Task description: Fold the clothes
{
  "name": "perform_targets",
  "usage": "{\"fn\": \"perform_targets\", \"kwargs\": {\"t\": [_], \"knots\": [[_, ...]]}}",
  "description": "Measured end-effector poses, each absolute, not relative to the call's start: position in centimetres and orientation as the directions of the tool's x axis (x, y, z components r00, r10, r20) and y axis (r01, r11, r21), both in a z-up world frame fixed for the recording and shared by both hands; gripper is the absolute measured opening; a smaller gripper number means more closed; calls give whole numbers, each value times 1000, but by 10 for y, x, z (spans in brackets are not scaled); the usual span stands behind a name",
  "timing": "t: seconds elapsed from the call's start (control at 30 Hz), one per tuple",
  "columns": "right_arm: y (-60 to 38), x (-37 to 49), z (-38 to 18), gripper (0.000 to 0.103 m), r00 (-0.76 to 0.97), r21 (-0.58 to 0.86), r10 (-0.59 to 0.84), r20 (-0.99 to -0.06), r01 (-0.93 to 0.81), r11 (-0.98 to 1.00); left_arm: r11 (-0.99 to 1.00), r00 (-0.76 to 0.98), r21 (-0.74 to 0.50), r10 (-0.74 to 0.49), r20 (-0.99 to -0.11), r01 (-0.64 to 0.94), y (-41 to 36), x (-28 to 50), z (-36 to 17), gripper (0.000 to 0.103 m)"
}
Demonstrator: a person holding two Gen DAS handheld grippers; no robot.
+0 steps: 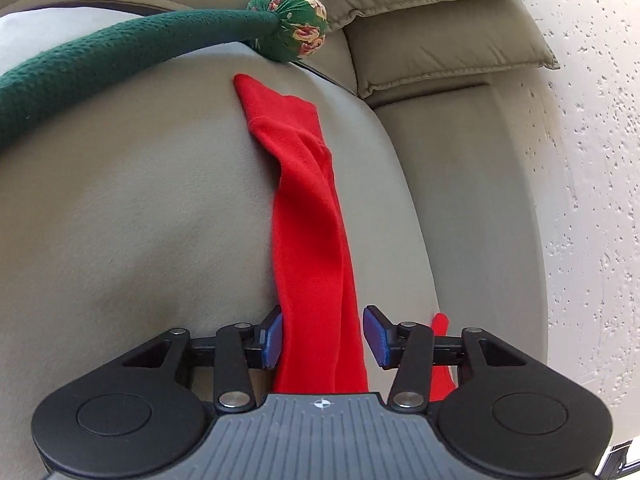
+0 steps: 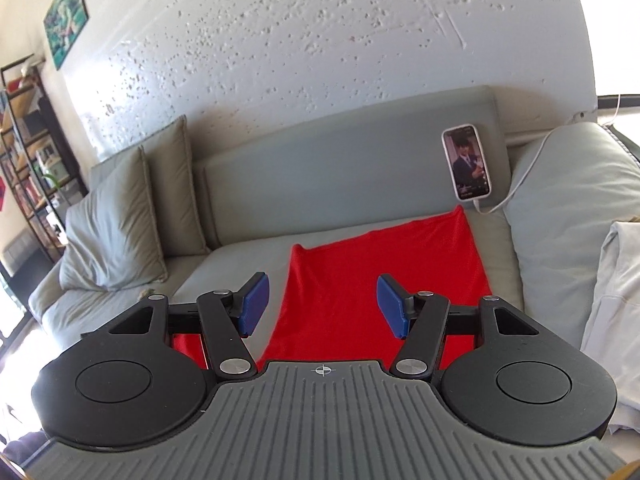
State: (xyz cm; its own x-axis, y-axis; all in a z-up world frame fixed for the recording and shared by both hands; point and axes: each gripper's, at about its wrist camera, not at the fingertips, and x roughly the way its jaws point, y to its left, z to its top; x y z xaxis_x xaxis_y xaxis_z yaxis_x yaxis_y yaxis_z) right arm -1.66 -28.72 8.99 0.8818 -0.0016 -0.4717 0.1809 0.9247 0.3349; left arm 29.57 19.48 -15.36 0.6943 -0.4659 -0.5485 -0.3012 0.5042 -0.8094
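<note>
Left gripper [image 1: 322, 338]: jaws apart, blue pads on either side of a bunched strip of the red garment [image 1: 310, 216]. The left pad touches the cloth edge; the right pad stands clear of it, so no grip is shown.

Red garment: in the left wrist view it runs from the jaws toward 12 o'clock across the grey sofa seat [image 1: 120, 220]. In the right wrist view it lies spread flat on the seat, reaching to 1 o'clock near the backrest.

Right gripper [image 2: 322, 306]: jaws wide apart, nothing between the pads, held above the red cloth.

Green padded tube with floral ball end [image 1: 288, 26]: at 11 o'clock in the left view, lying on the sofa.

Cushions [image 2: 120, 216]: at 9 o'clock, right view.

Phone [image 2: 466, 162]: propped on the backrest at 1 o'clock, cable attached.

White cloth [image 2: 612, 320]: at 3 o'clock.
</note>
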Motion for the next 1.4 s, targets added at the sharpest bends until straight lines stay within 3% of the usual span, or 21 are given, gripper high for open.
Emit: {"fn": "perform_targets", "kwargs": {"t": [0.17,0.23,0.33,0.73,1.03,1.23,1.4], "knots": [[-287,-13,84,62,870,317,-13,-494,194,928,459,710,-807,-420,-566,-372,199,299,-166,12],[-292,-14,81,62,864,345,0,-504,201,917,481,701,-797,-420,-576,-366,198,298,-162,12],[-299,-17,78,62,859,384,17,-511,210,899,529,702,-774,-401,-588,-346,195,292,-148,2],[-318,-54,76,62,872,466,59,-485,201,862,704,816,-706,-362,-450,-76,181,227,-29,0],[-355,-91,60,63,865,553,64,-497,259,792,831,867,-541,-361,-344,132,110,158,55,0],[-382,-113,48,63,861,594,35,-508,320,738,840,837,-424,-474,-273,338,31,91,77,0],[-396,-124,40,63,861,617,21,-508,346,707,836,790,-324,-535,-300,443,-46,49,61,1]]}}
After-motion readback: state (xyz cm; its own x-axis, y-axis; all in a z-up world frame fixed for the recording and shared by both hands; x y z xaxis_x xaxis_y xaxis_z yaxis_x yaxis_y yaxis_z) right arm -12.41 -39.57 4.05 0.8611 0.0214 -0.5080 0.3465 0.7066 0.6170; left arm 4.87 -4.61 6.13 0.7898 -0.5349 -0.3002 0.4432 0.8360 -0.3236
